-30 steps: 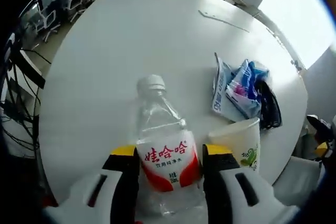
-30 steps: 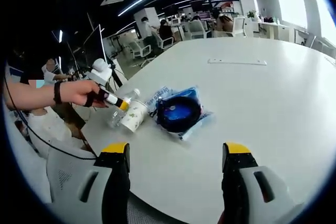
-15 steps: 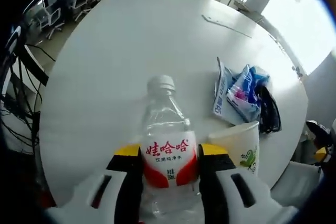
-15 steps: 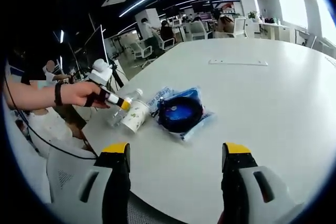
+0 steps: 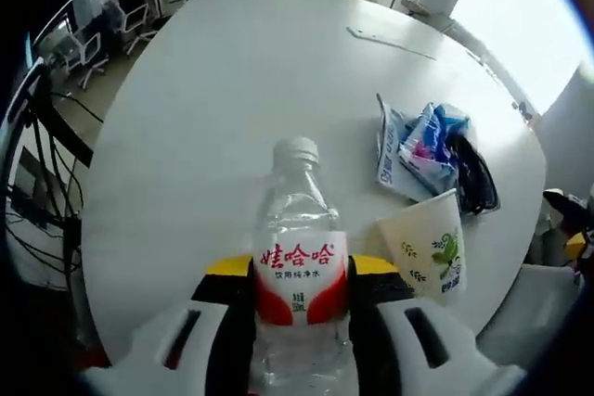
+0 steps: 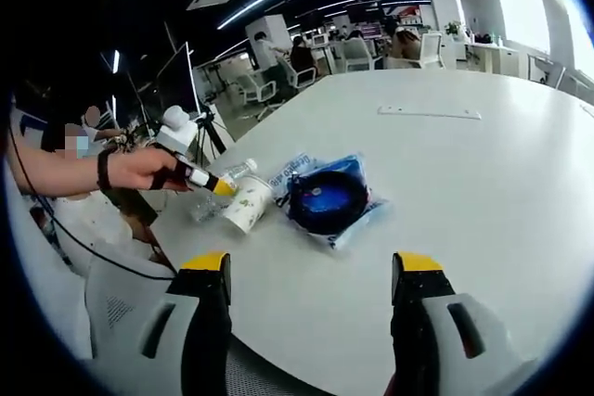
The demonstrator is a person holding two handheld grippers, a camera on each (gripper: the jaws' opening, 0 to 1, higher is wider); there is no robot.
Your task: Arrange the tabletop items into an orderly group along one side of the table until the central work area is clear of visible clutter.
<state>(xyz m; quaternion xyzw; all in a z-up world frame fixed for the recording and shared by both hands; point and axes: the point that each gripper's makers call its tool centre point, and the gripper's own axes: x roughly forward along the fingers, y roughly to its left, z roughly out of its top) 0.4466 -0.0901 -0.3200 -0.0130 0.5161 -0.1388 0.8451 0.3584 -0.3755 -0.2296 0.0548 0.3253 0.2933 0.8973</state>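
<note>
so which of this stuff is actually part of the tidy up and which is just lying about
Part of the job:
- water bottle, clamped in the left gripper
- paper cup beside it
- blue snack packets with a dark item against them
- right gripper, open and holding nothing

Just lying about:
- flat strip far across the white table
- office chairs beyond it

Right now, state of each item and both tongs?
Bottle: capped, clamped between the left tongs.
Cup: paper, on its side beside the bottle.
Packets: loose pile on the table, next to the cup.
Right tongs: open, empty, above the table edge.
Strip: lying flat, far across the table.
</note>
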